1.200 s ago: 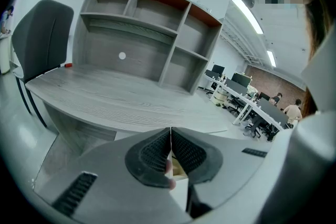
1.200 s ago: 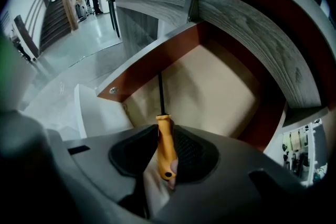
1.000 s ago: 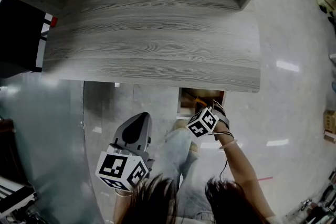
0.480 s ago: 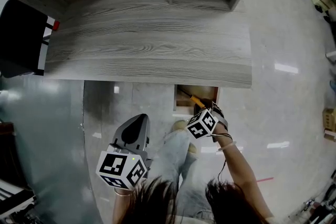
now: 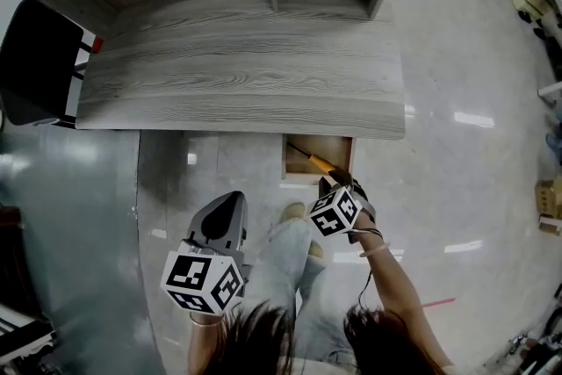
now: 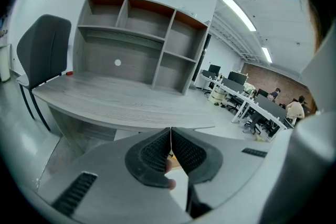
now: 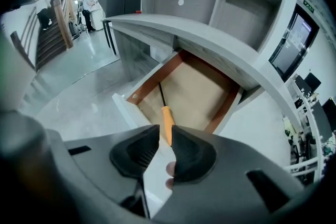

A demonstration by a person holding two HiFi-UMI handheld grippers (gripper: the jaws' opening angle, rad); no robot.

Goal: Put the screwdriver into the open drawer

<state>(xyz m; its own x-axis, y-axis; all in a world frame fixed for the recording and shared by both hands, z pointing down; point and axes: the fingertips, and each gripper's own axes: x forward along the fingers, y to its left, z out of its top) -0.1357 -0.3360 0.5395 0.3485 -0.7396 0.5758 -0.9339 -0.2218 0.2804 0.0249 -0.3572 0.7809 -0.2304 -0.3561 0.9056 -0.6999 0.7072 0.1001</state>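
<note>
While the right tongs [image 7: 166, 136] clench the near end of the screwdriver [image 7: 165, 117], its orange handle sits squeezed between the two dark pads, and its thin dark shaft runs away from them into the open drawer [image 7: 198, 93]. In the right gripper view the handle crosses above the drawer's pale front panel, so the tool's far part is over the tan drawer floor while its near part is in the tongs. Whether the shaft tip touches the drawer floor cannot be told.

In the head view the drawer juts out toward the person from under the near edge of the grey wood-grain surface [image 5: 237, 75], right of the middle. The screwdriver lies slantwise across it, with the shaft toward the far left and the handle toward the near right, where the right tongs meet it. The marker cube of that gripper is just nearer than the drawer front.

The left tongs [image 6: 170, 138] are clenched with nothing between them, their ribbed pads meeting in a thin line. That gripper is held low on the near left, well apart from the drawer and the screwdriver, above the glossy floor [image 5: 457, 189].

At the far edge of the surface stands an open shelf unit [image 6: 142, 42] with several bare compartments. A black chair [image 5: 35, 57] is at the surface's left end.
</note>
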